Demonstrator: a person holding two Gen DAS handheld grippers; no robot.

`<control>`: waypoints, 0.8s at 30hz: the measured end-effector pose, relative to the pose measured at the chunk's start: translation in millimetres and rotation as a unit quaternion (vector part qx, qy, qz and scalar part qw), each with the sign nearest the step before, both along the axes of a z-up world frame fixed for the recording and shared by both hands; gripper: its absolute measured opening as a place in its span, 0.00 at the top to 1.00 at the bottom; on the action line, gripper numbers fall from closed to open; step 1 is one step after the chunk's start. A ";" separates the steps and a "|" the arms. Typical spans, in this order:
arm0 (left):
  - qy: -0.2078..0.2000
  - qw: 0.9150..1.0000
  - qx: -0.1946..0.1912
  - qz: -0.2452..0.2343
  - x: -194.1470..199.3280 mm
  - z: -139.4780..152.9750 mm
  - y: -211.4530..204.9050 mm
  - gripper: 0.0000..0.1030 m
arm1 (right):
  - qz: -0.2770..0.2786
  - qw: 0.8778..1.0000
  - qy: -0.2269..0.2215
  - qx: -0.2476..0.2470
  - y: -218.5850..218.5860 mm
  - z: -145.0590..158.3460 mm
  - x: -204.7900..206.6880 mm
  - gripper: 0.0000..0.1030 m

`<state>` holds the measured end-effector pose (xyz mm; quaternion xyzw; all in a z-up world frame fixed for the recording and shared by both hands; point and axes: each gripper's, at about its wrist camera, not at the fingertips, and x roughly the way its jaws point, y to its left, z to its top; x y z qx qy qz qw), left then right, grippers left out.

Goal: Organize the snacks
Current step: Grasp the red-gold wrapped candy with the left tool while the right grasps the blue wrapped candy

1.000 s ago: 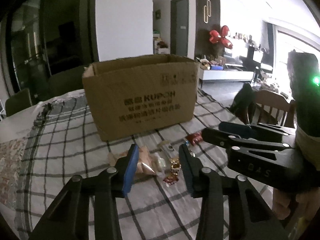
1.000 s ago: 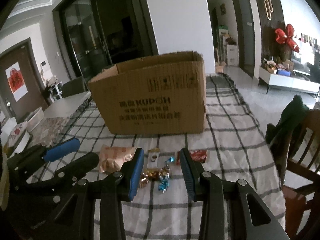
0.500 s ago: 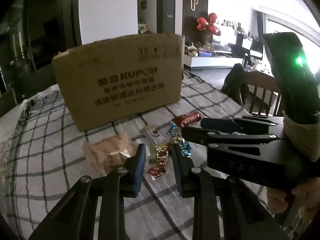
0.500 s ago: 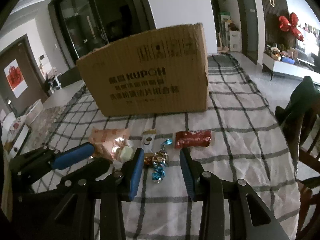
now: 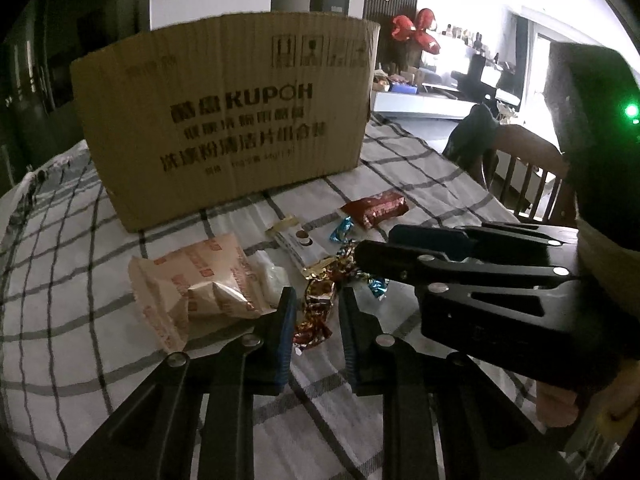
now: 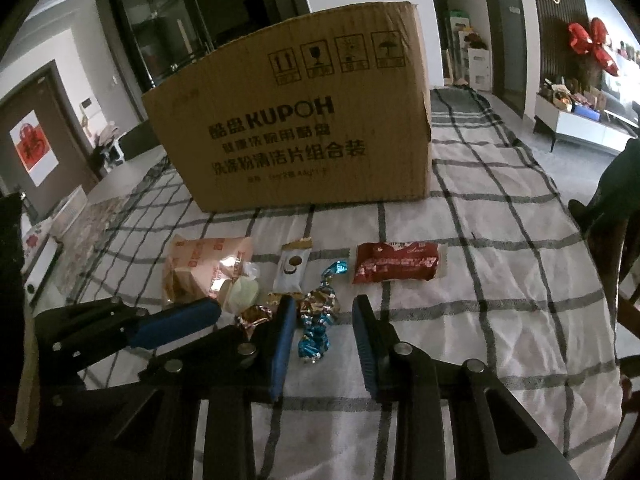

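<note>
Candies between open left gripper fingers

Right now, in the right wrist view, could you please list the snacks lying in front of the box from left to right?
Orange-pink bag → white sachet → blue-wrapped candy → red packet. The gold candies overlap, so I leave them out.

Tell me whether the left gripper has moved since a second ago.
Yes. The left gripper has moved forward and down toward the candies; the cardboard box now looms larger in its view.
</note>
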<state>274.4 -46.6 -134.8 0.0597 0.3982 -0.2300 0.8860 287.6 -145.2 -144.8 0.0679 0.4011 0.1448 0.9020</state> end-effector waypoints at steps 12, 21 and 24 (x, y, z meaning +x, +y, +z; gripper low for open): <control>0.012 1.000 -0.015 0.015 1.4 -2.2 4.3 0.83 | 0.001 1.000 0.003 -0.001 0.6 -2.6 1.9 0.70; -0.012 0.999 -0.018 0.045 -7.2 14.1 18.3 0.83 | 0.004 1.000 0.007 -0.003 6.3 -8.2 8.1 0.73; -0.010 0.998 -0.022 0.052 -6.0 14.0 21.8 0.83 | 0.006 1.000 0.011 -0.006 9.8 -11.0 10.1 0.76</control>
